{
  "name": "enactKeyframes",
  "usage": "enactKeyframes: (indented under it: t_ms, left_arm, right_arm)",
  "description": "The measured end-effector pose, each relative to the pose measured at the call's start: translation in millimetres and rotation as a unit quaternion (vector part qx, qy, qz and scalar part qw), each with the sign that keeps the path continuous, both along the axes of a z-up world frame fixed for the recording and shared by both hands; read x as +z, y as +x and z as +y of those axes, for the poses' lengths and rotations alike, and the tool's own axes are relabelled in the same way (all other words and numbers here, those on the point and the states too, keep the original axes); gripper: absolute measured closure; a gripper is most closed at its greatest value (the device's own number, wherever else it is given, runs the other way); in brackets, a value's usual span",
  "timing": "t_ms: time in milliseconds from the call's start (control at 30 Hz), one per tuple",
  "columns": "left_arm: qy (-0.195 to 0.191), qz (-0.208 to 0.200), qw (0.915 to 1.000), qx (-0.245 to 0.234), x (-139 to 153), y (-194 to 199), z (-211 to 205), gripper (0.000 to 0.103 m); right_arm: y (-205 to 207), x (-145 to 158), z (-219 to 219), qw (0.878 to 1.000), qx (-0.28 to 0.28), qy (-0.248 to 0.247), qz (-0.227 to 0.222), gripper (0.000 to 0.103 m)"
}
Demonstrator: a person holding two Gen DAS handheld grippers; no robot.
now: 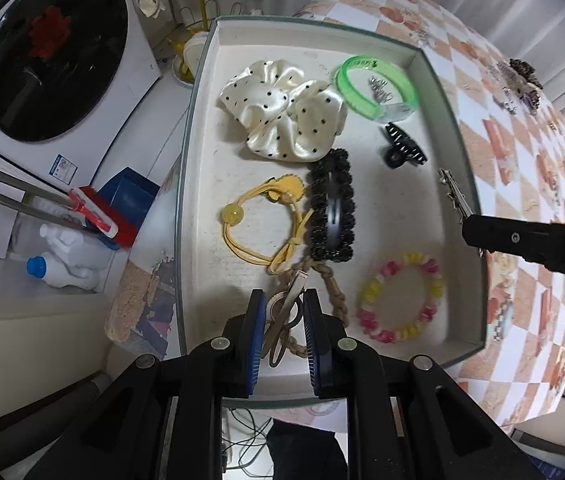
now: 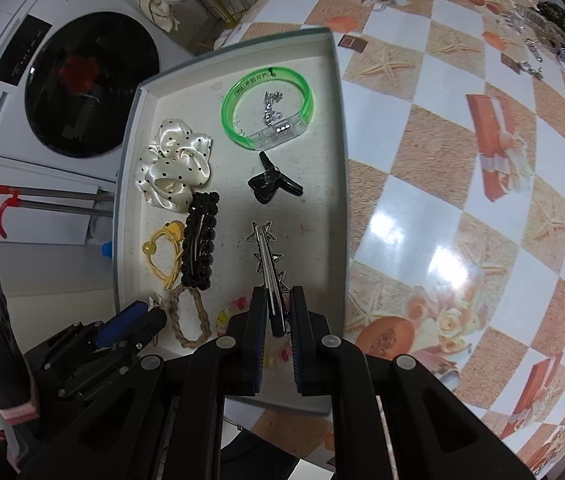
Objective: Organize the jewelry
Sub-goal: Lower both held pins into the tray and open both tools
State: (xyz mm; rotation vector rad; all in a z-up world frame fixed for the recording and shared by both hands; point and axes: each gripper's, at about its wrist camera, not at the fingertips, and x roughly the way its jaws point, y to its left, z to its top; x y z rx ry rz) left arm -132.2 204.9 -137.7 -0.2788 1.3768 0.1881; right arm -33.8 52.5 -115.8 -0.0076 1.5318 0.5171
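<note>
**Honestly, the tray's mostly filled, two clips left in my grips**

So the tray [image 1: 202, 128] sits at the table's corner and already holds a decent haul: the polka-dot scrunchie [image 1: 284, 110], green bangle [image 1: 376, 86] with a little silver chain [image 2: 272, 106] lying inside its ring, black claw clip [image 1: 404, 146], black beaded barrette [image 1: 332, 206], yellow hair tie [image 1: 260, 226], a braided tan loop [image 2: 190, 318] and the pink-and-yellow bead bracelet [image 1: 400, 298]. All of that looks sorted to me.

My right gripper [image 2: 276, 308] is pinched tight on a silver star hair clip [image 2: 266, 252], pointing down over the tray's near right part, beside the barrette. Clip looks like it's hanging above the floor of the tray, though I can't tell for sure whether it's touching.

My left gripper [image 1: 282, 316] is nipping a plain silver clip [image 1: 288, 308] between its blue pads, narrow gap, right over the braided loop at the tray's near edge.

What's left, I reckon: drop both clips in, then go back for the small heap of brooches and chains [image 2: 550, 40] at the far corner of the checkered tablecloth [image 2: 442, 160], well apart from the tray. So I'd call it past halfway, not done.
</note>
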Motion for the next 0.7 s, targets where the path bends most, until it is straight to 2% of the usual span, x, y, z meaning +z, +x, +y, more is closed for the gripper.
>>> enactKeyframes:
  t_ms: [267, 700]
  left_arm:
    - [0.019, 0.013, 0.9997, -0.007, -15.4, 5.4, -2.5, 0.079]
    - [0.035, 0.021, 0.999, -0.016, -21.3, 11.2, -8.1, 0.079]
  right_arm:
    - [9.2, -18.0, 12.8, 1.0, 0.007, -0.021, 0.01, 0.091]
    - [19.6, -43.1, 22.7, 0.999, 0.004, -0.046, 0.017, 0.091]
